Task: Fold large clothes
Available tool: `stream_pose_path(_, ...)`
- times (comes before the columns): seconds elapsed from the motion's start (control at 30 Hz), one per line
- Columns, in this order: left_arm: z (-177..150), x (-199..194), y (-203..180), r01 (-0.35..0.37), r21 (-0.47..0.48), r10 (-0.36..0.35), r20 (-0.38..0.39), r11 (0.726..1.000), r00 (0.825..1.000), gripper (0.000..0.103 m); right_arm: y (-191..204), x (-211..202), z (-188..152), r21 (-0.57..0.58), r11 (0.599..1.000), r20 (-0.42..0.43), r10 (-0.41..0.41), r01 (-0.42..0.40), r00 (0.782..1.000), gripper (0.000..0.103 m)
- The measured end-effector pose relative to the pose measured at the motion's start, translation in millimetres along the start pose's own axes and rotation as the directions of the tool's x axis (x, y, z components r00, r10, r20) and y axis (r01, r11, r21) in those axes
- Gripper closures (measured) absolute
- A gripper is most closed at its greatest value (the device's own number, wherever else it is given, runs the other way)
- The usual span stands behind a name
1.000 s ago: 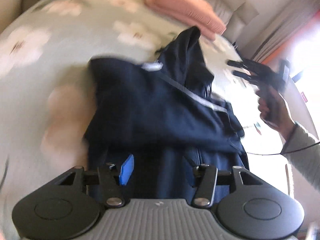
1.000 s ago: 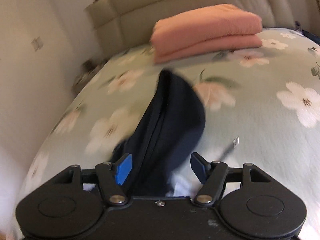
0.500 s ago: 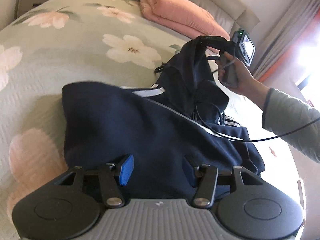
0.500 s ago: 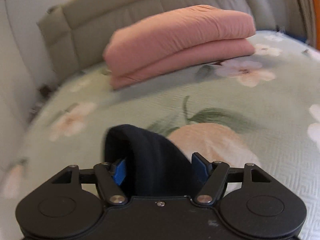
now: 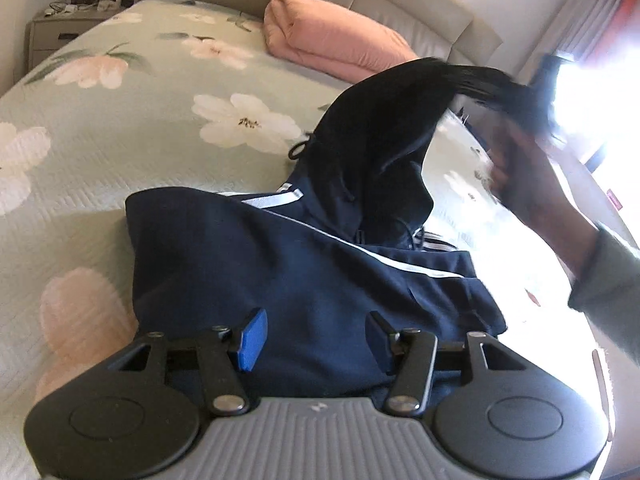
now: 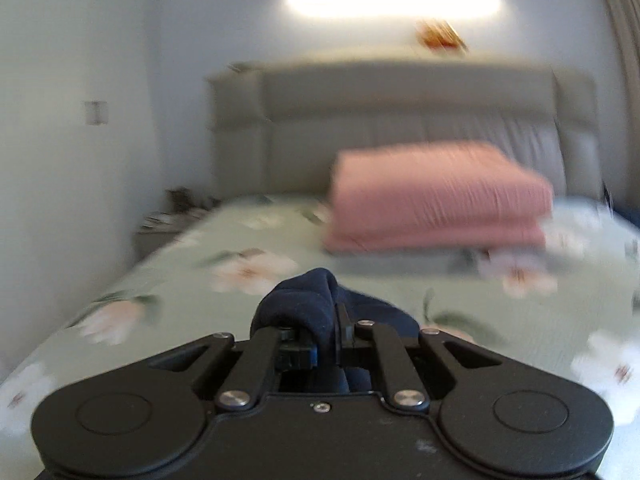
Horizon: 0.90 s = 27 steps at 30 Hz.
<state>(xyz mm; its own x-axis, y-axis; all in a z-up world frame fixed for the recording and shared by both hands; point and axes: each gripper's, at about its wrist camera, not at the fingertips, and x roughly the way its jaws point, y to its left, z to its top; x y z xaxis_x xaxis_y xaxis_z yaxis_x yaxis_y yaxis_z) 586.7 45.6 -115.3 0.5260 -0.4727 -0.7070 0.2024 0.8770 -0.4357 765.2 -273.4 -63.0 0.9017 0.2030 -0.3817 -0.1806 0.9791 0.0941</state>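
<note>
A navy hooded jacket (image 5: 280,264) with white stripes lies partly folded on the floral bed. My left gripper (image 5: 312,336) is open just above its near edge, with jacket fabric between the fingers. My right gripper (image 6: 326,342) is shut on the jacket's hood (image 6: 308,304) and holds it up. In the left wrist view the right gripper (image 5: 516,96) is a blurred dark shape at the upper right, lifting the hood (image 5: 384,128) off the bed.
The bed's green floral cover (image 5: 120,128) spreads left and behind the jacket. A folded pink quilt (image 5: 336,44) lies by the padded headboard (image 6: 400,120). A nightstand (image 5: 56,36) stands at the far left. A bright window is at the right.
My right gripper has shut on the hood and lifted it up and toward the right. The left gripper has stayed open over the jacket's near edge.
</note>
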Motion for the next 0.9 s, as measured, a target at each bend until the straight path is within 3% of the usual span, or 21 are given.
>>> stream_pose_path(0.2, -12, -41, -16, 0.023, -0.013, -0.023, 0.028, 1.000, 0.999, 0.044, 55, -164, 4, -0.083, 0.989, 0.065, 0.126, -0.121, 0.990, 0.093)
stream_pose_path(0.37, -26, -66, -28, 0.028, -0.004, -0.028, 0.042, 1.000, 0.999, 0.037, 86, -244, -37, -0.051, 0.983, -0.039, 0.173, -0.175, 0.984, 0.087)
stream_pose_path(0.4, -30, -68, -29, 0.025, 0.000, -0.025, 0.040, 1.000, 0.999, 0.036, 92, -251, -53, -0.064, 0.983, -0.077, 0.169, -0.174, 0.983, 0.087)
stream_pose_path(0.47, -37, -68, -30, 0.018, 0.002, -0.018, 0.024, 1.000, 1.000, 0.036, 108, -255, -94, -0.123, 0.980, -0.234, 0.127, -0.159, 0.964, 0.043)
stream_pose_path(0.5, -40, -67, -29, 0.014, 0.002, -0.014, 0.010, 1.000, 1.000, 0.036, 114, -259, -116, -0.138, 0.978, -0.321, 0.105, -0.156, 0.941, 0.042)
stream_pose_path(0.57, -45, -65, -28, 0.009, 0.005, -0.009, -0.014, 1.000, 1.000, 0.036, 116, -276, -153, -0.107, 0.971, -0.463, 0.143, -0.216, 0.875, 0.047)
stream_pose_path(0.63, -48, -63, -26, 0.018, 0.010, -0.017, -0.030, 1.000, 0.999, 0.036, 115, -298, -171, -0.101, 0.969, -0.528, 0.140, -0.226, 0.838, 0.047)
stream_pose_path(0.7, -46, -58, -26, 0.041, 0.006, -0.041, -0.040, 0.999, 0.998, 0.036, 107, -309, -172, -0.076, 0.976, -0.548, 0.131, -0.205, 0.826, 0.047)
stream_pose_path(0.77, -39, -47, -26, 0.098, -0.033, -0.099, -0.039, 0.995, 0.994, 0.036, 93, -302, -163, -0.022, 0.988, -0.531, 0.119, -0.154, 0.839, 0.047)
stream_pose_path(0.83, -32, -30, -24, 0.155, -0.089, -0.158, -0.033, 0.984, 0.987, 0.035, 71, -280, -155, 0.107, 0.992, -0.512, 0.111, -0.065, 0.852, 0.047)
stream_pose_path(0.9, -25, -4, -21, 0.182, -0.157, -0.192, -0.050, 0.971, 0.980, 0.035, 45, -253, -152, 0.291, 0.957, -0.494, 0.140, 0.011, 0.858, 0.046)
